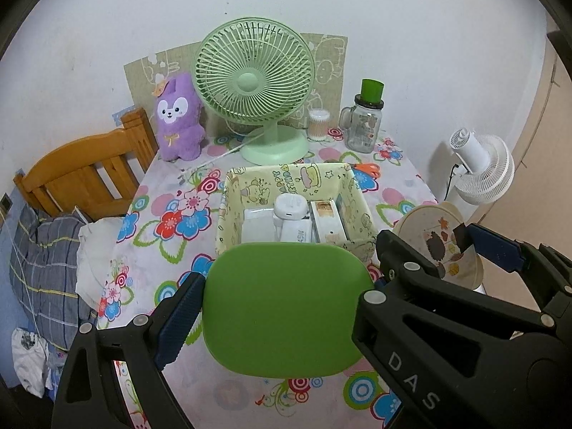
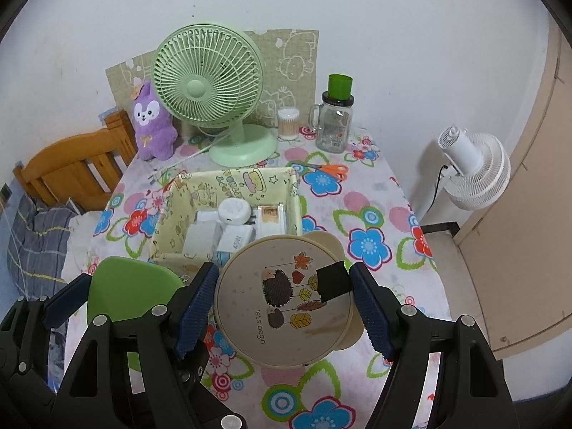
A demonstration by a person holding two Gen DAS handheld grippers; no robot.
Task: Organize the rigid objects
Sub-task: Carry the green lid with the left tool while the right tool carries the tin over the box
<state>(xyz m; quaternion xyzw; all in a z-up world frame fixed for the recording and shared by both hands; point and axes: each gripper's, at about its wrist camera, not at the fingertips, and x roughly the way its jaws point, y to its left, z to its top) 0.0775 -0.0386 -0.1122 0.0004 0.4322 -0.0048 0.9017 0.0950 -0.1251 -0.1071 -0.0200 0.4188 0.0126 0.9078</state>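
My left gripper is shut on a flat green rounded-square lid, held above the near part of the table; it also shows in the right wrist view. My right gripper is shut on a round beige mirror with a hedgehog print, seen at the right in the left wrist view. A pale yellow fabric basket stands mid-table just beyond both grippers and holds several white boxes and a round white device. The basket also shows in the right wrist view.
A green desk fan, purple plush toy, cotton swab jar and glass mug jar with green cup line the back. Orange scissors lie behind the basket. A wooden chair stands left, a white fan right.
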